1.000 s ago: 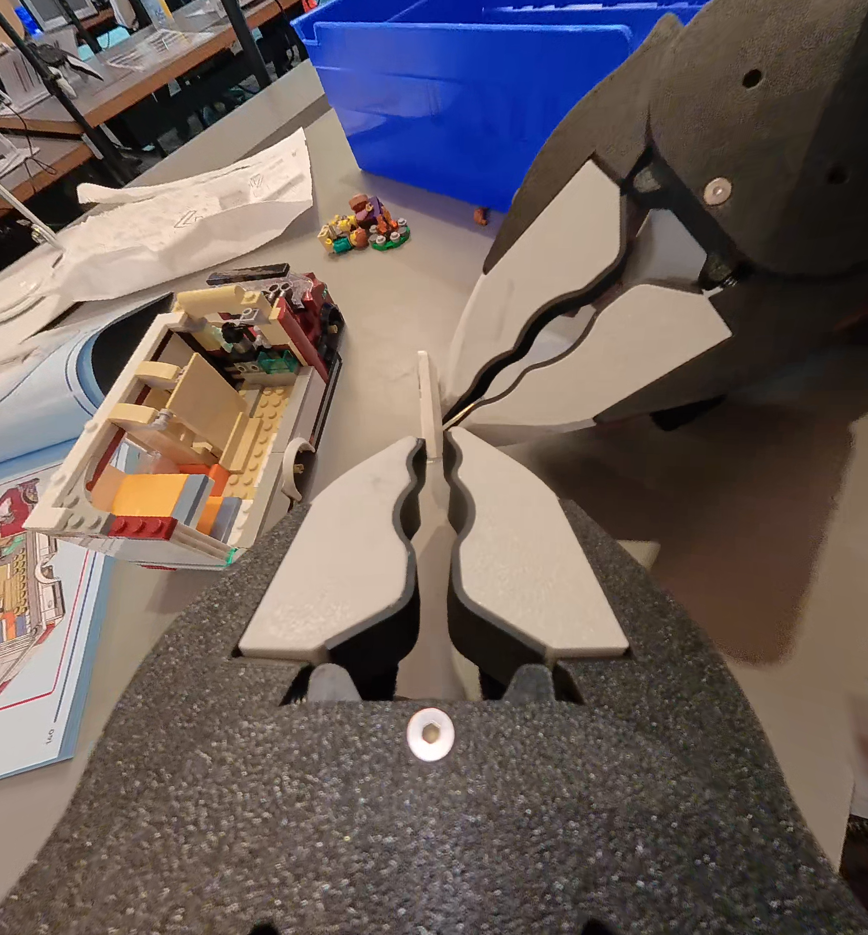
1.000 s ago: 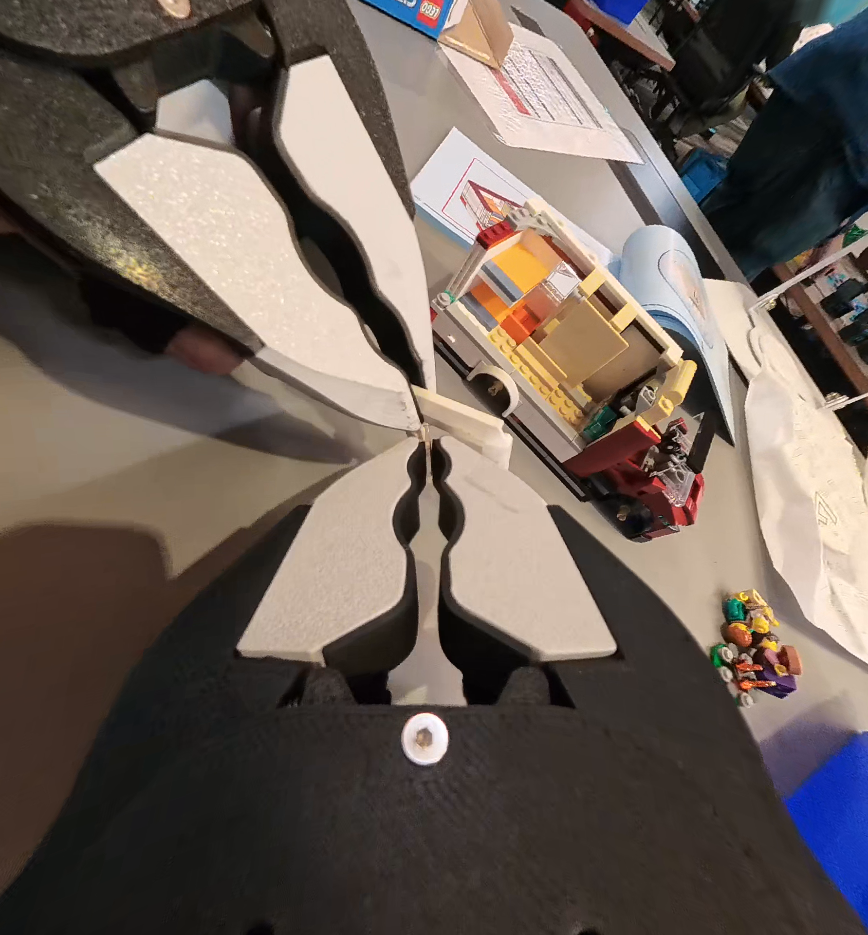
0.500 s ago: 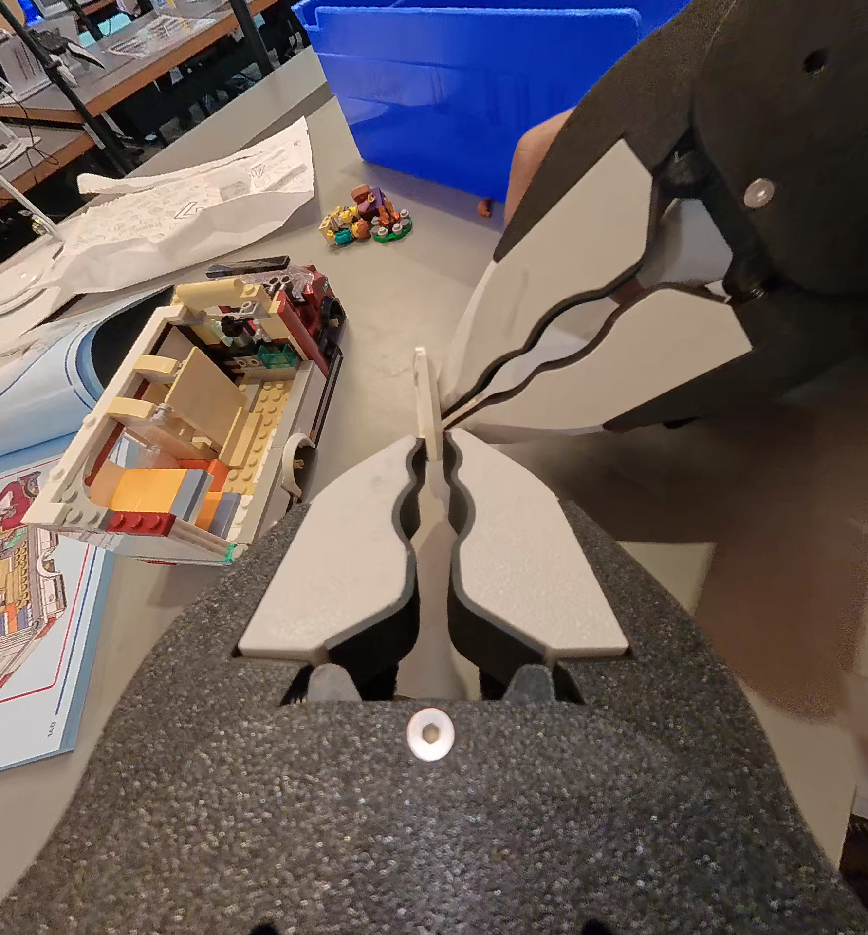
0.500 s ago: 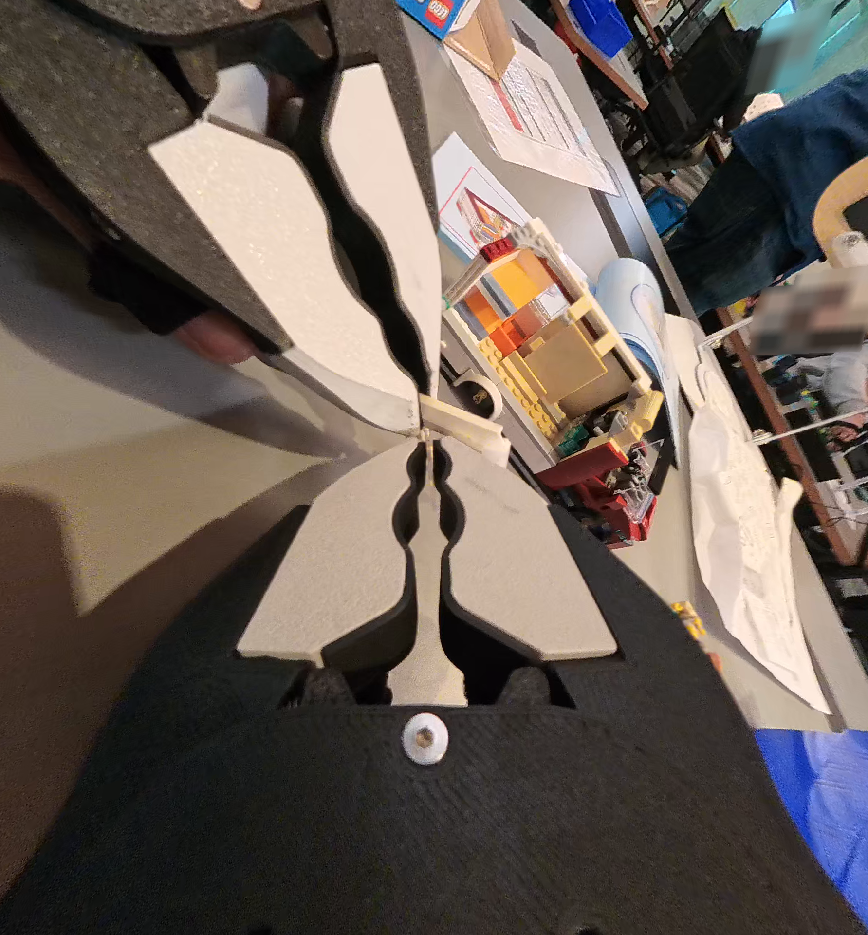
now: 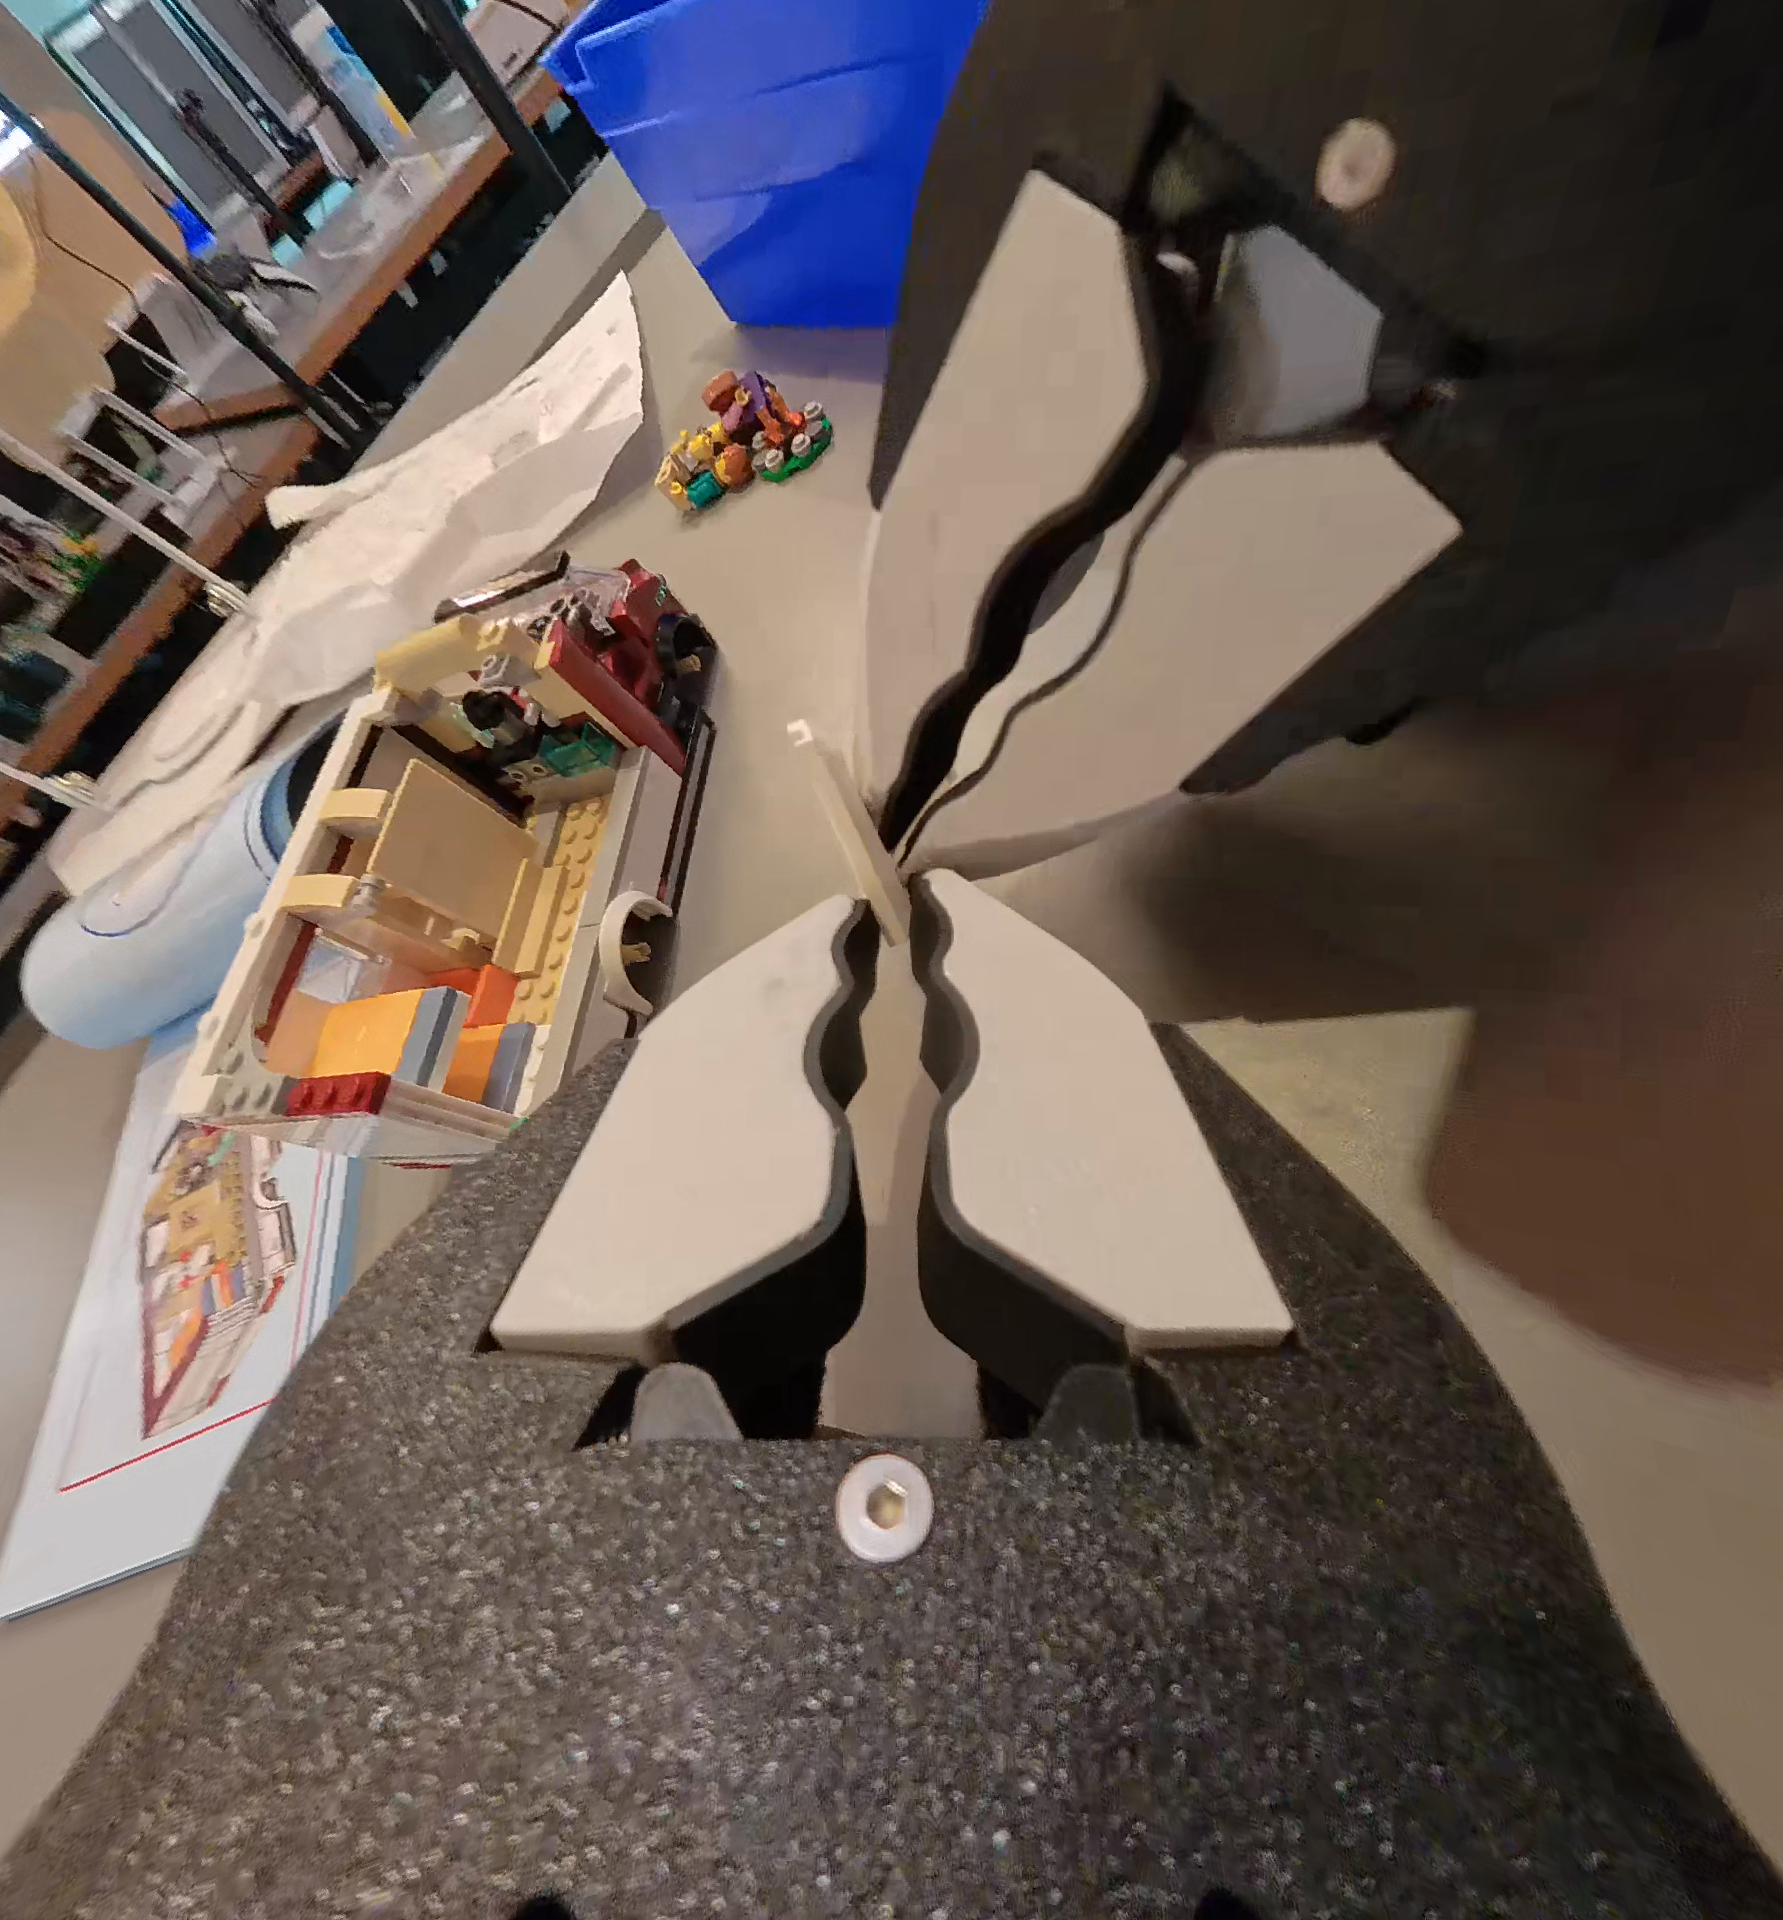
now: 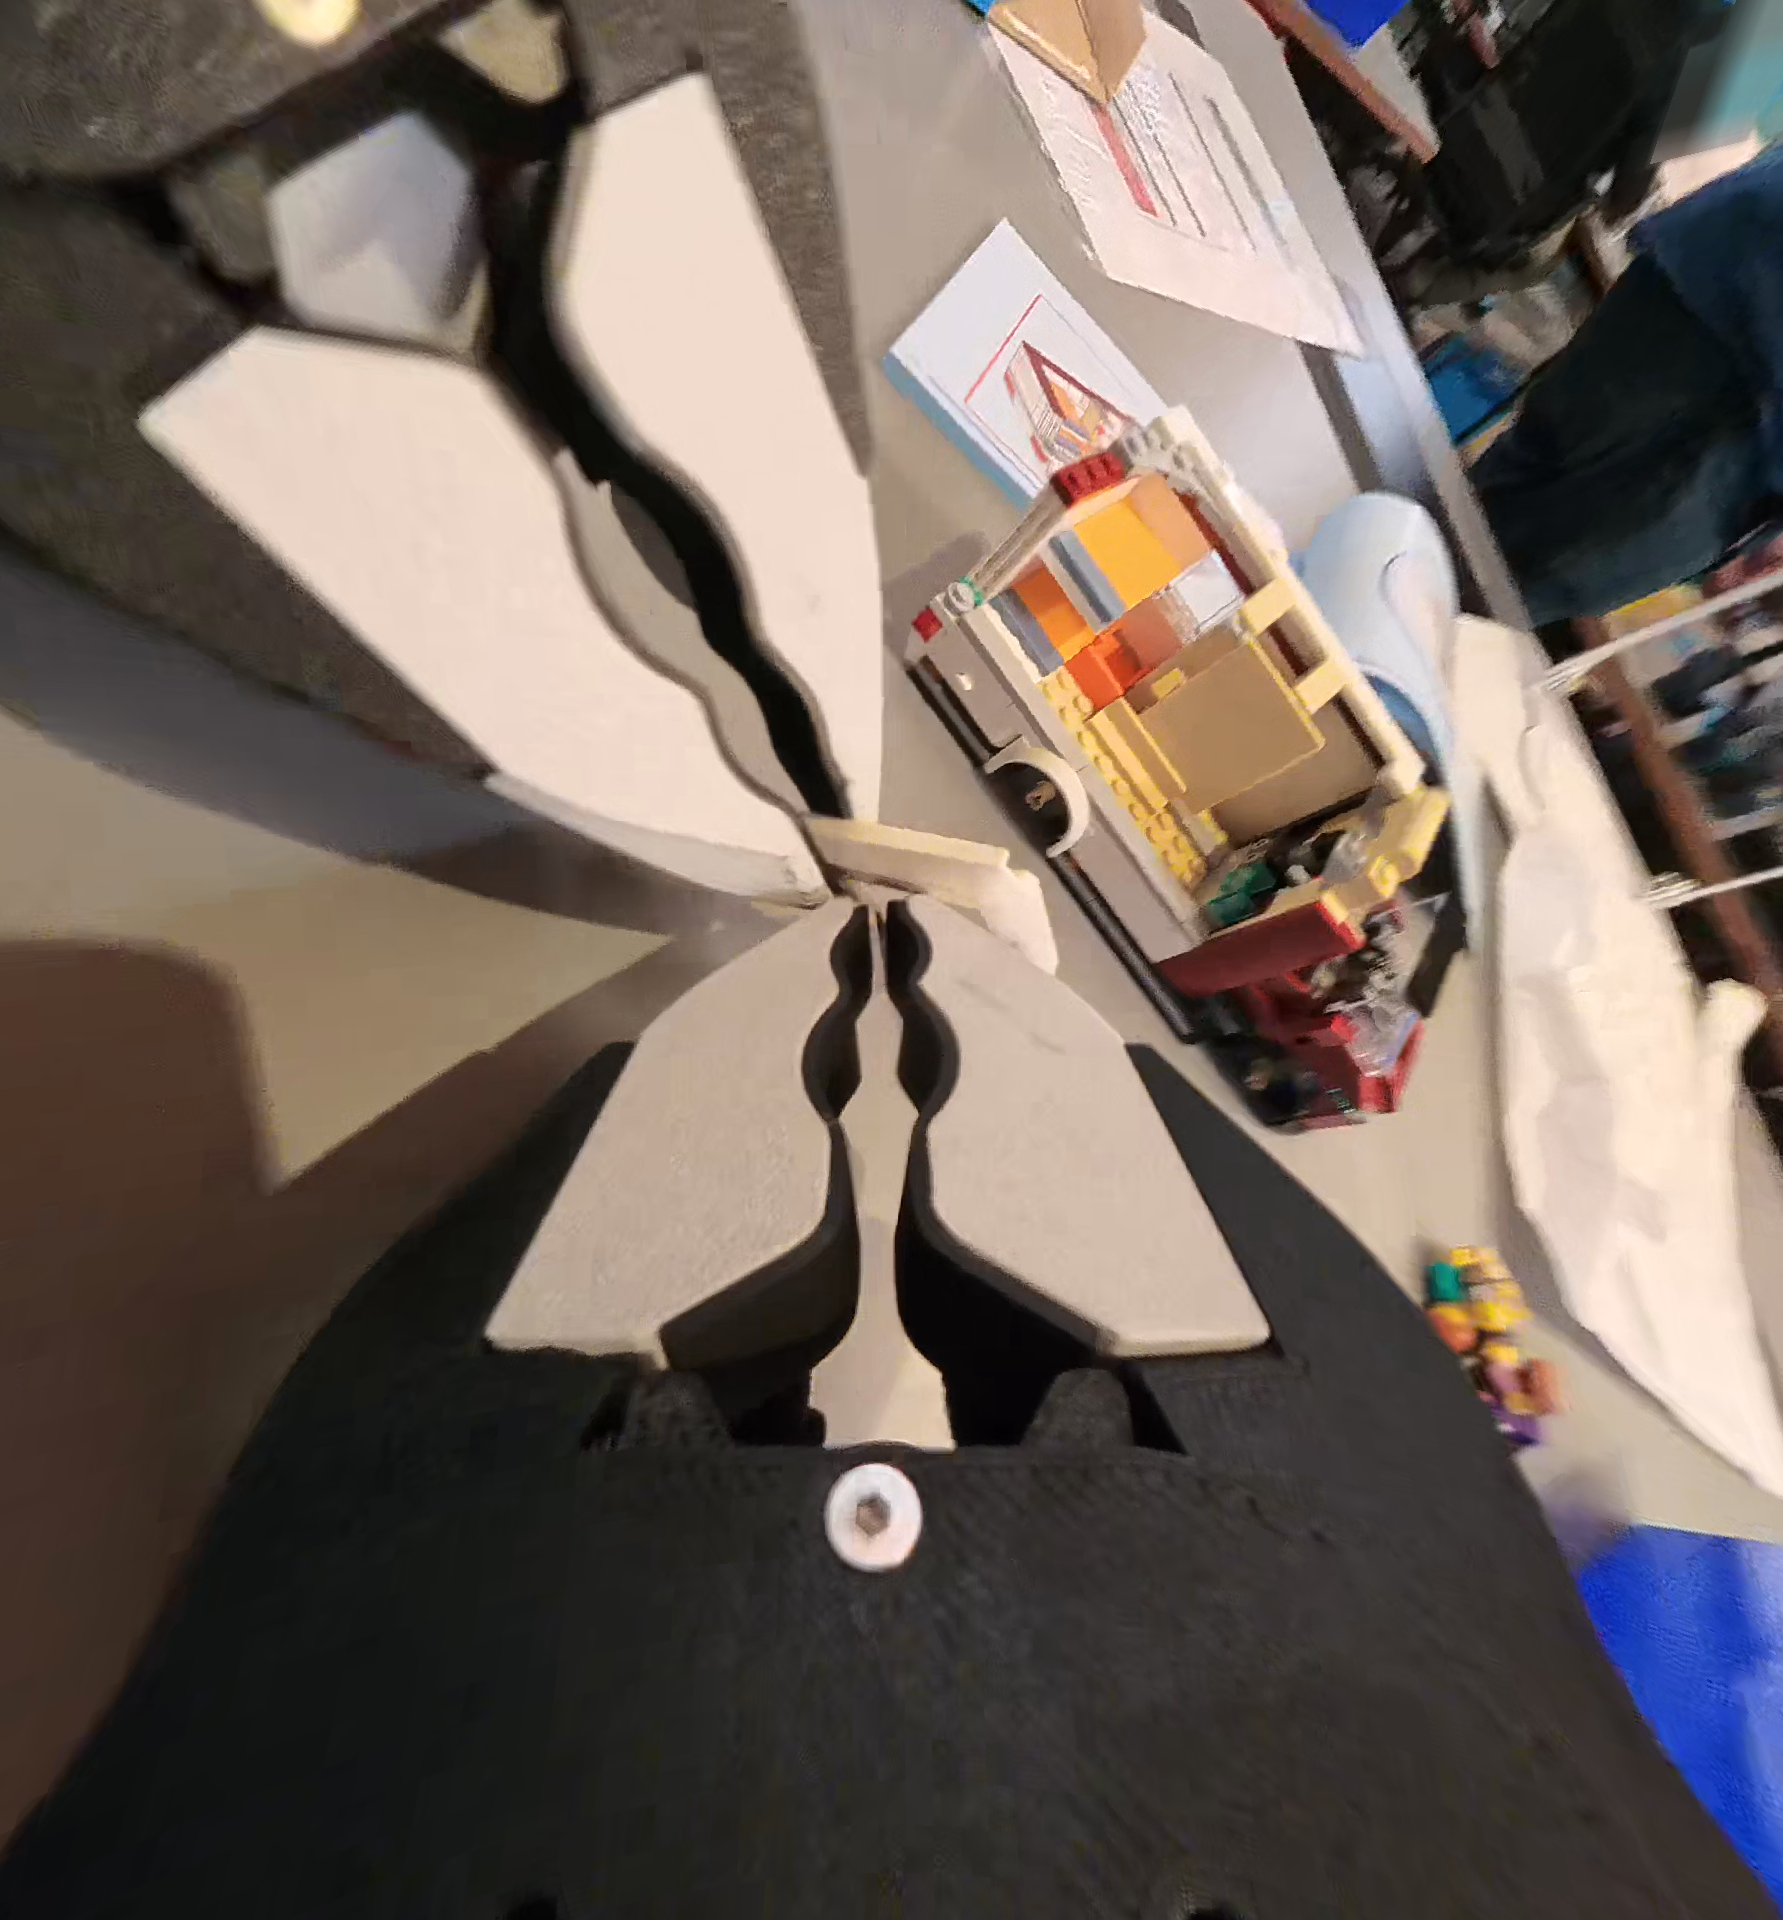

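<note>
My left gripper (image 5: 892, 904) is shut on the lower end of a thin cream plate (image 5: 845, 800), which leans to the left out of its fingertips. My right gripper (image 6: 871, 914) is shut, tip to tip with the left one, and pinches a thin edge of the same plate (image 6: 918, 862). In the right wrist view the left gripper (image 6: 819, 852) comes in from the upper left. In the left wrist view the right gripper (image 5: 902, 847) comes in from the upper right. Both hover above the grey table (image 5: 783, 623), beside an open brick-built camper model (image 5: 451, 862).
A blue bin (image 5: 762, 156) stands at the back. A small cluster of coloured bricks (image 5: 747, 442), crumpled white paper (image 5: 451, 468) and an instruction booklet (image 5: 170, 1351) lie on the table. A person in blue (image 6: 1697, 364) is beyond the table. My left and right fingertips are right by each other.
Both grippers have rolled and lifted together, so the scene now looks tilted. The cream plate stood upright in my left fingertips and now leans left. Both grippers stay closed on it.
</note>
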`<state>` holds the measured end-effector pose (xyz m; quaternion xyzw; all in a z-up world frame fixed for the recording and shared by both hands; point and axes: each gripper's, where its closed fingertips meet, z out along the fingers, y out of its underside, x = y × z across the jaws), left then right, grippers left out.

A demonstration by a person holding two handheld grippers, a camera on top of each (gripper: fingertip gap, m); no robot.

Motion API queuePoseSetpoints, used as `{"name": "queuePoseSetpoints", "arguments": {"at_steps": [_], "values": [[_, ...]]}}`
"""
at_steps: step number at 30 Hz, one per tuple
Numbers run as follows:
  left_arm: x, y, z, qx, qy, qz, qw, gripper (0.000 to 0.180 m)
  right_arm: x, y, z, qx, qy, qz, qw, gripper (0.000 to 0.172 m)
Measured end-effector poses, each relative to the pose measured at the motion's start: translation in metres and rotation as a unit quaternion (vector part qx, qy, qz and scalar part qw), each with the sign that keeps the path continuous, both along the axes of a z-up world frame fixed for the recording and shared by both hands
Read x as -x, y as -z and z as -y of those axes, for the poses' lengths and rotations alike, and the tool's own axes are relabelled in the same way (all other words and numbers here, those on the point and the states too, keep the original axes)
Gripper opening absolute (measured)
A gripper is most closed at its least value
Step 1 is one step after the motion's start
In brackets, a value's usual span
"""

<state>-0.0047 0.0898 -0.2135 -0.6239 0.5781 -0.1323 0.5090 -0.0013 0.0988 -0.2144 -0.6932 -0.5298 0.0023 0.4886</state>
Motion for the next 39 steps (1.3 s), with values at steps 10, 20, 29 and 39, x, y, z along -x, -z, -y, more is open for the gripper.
{"name": "queuePoseSetpoints", "arguments": {"at_steps": [10,20,29,39], "values": [[-0.002,0.002,0.002,-0.010,0.004,-0.009,1.000,0.007,-0.002,0.003,0.003,0.098,0.038,-0.110,0.988,0.004],[-0.001,-0.006,0.000,0.048,0.009,0.035,0.998,0.006,-0.001,-0.006,0.000,0.127,0.059,-0.169,0.975,0.004],[-0.002,-0.013,0.000,0.085,0.023,0.068,0.994,0.007,-0.001,-0.015,0.003,0.184,0.046,-0.243,0.951,0.003],[-0.003,-0.014,0.004,0.091,0.042,0.071,0.992,0.007,0.000,-0.018,0.008,0.276,0.032,-0.318,0.907,0.003]]}}
